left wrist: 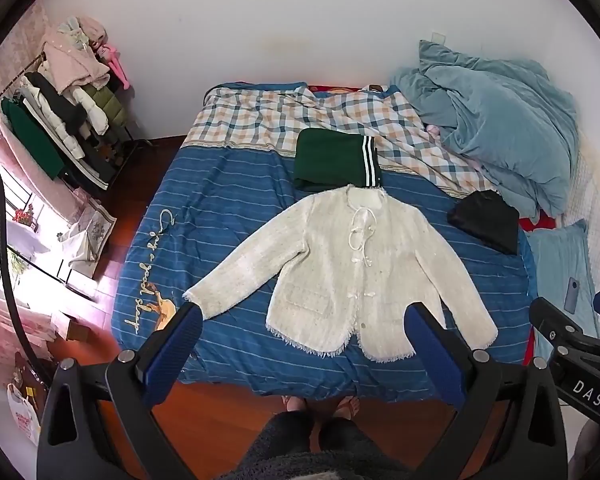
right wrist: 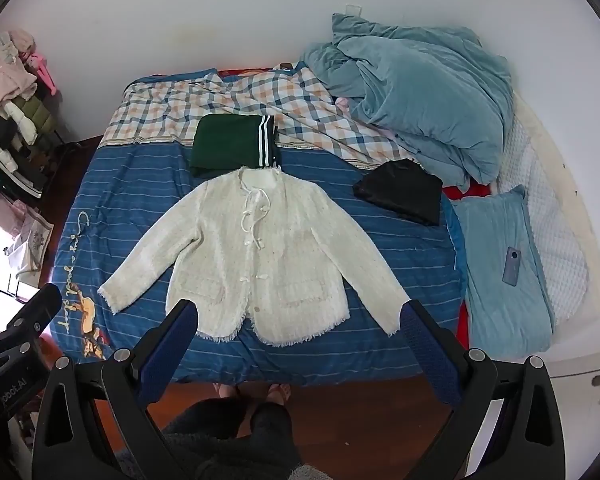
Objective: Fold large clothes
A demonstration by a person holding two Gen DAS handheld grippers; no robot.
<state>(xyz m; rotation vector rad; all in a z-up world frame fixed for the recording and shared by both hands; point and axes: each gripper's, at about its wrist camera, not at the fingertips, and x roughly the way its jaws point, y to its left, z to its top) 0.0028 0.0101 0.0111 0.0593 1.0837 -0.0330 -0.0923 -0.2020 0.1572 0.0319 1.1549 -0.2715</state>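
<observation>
While both claws hang released above the bed's near edge, left claw (left wrist: 304, 320) and right claw (right wrist: 300, 316) empty, the cream jacket (left wrist: 340, 264) lies spread flat on the blue striped bedsheet (left wrist: 220, 208), folded green garment (left wrist: 332, 160) touching its collar.

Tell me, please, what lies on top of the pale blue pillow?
A phone lies on the pale blue pillow; its downward face and the pillow beneath it are hidden.
</observation>
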